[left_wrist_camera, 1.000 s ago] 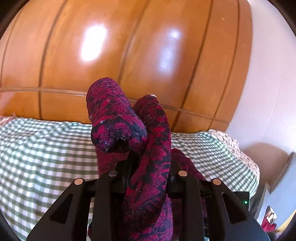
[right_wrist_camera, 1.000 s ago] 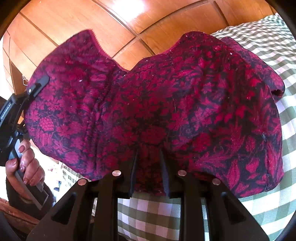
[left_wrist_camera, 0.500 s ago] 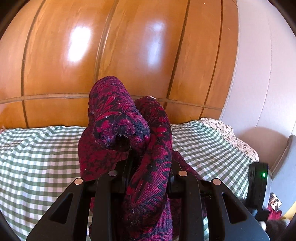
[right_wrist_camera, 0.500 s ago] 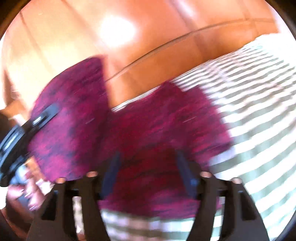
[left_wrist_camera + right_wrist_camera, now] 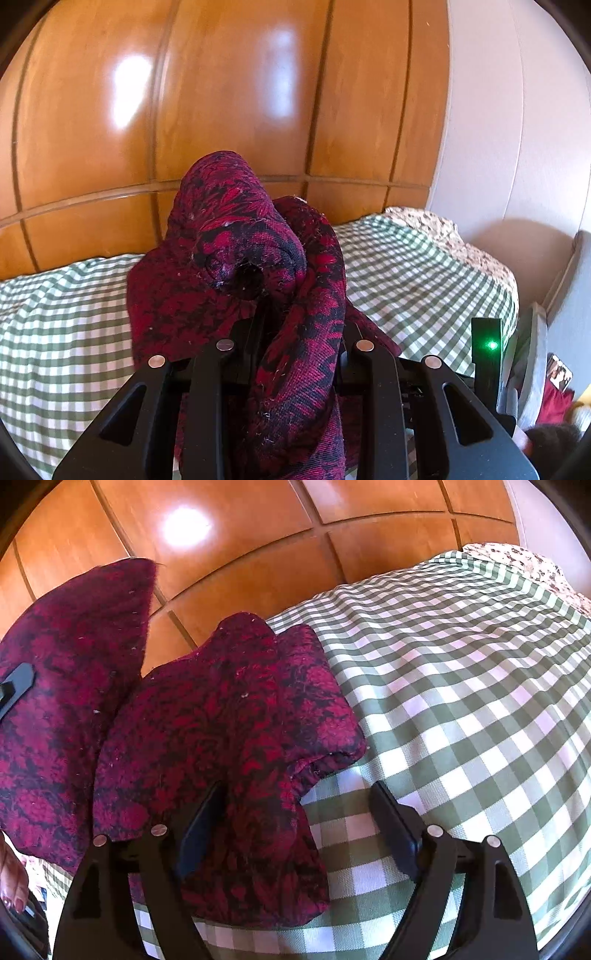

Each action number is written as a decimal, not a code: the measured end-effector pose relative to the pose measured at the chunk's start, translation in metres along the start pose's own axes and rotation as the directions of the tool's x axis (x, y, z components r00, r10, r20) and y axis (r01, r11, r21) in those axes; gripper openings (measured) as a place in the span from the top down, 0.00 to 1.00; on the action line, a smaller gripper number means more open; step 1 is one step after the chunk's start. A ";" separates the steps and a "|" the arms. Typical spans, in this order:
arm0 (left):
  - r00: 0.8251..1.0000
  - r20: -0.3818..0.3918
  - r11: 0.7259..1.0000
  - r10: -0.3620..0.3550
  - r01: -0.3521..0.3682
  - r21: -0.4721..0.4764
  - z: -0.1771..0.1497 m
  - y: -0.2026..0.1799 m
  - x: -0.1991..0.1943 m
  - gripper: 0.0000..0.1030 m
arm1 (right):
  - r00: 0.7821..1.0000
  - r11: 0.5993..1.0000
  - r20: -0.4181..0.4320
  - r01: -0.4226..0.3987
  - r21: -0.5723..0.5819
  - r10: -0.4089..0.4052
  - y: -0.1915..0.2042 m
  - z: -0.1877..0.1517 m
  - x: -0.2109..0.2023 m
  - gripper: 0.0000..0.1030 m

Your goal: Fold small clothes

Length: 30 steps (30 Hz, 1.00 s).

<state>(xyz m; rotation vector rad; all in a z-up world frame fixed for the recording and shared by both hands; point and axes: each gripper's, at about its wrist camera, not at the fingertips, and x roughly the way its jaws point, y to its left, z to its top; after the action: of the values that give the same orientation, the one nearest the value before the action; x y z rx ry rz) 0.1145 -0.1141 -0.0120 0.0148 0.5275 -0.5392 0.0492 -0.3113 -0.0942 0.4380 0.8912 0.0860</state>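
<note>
Room to move: checked bedspread [image 5: 461, 686] lies bare to the right of the right gripper [image 5: 299, 819]; a glossy wooden panel wall [image 5: 236, 96] closes the far edge, a pale wall [image 5: 517, 122] the right side.
Bed corner: a speckled fabric [image 5: 436, 229] shows where the check cloth ends.
Garment look: red-and-black patterned garment [image 5: 236, 709], knit-like, dotted with pale lint; one sleeve cuff opens on the bedspread in the right wrist view.
Garment place: partly spread on the bed, partly lifted at the left.
Left gripper [image 5: 295, 332]: clenched on a bunched fold of the garment, which rises above the fingertips as a rolled tube.
Right gripper: jaws have just been opening and stand wide, released; the garment lies against the left finger, with the right finger over bare check cloth.
Hand: fingertips of a hand [image 5: 11, 882] show at the lower left edge of the right wrist view.
</note>
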 end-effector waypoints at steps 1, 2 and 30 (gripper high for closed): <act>1.000 -0.010 1.000 -0.007 0.007 0.007 -0.001 -0.003 0.005 0.74 | 1.000 1.000 0.000 -0.005 0.001 0.005 -0.001 -0.001 0.000 0.19; 1.000 -0.019 1.000 -0.011 0.012 0.010 -0.002 -0.005 0.009 0.74 | 1.000 1.000 -0.002 -0.008 0.000 0.008 -0.003 0.000 -0.002 0.19; 0.994 -0.109 0.953 -0.018 0.050 0.299 -0.048 -0.077 0.065 0.55 | 0.971 0.975 0.175 -0.185 0.122 0.162 -0.011 0.073 -0.080 0.09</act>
<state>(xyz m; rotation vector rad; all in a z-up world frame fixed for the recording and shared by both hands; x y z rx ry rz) 0.1015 -0.2047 -0.0758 0.3273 0.5451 -0.6517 0.0538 -0.3664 0.0001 0.6432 0.6976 0.1480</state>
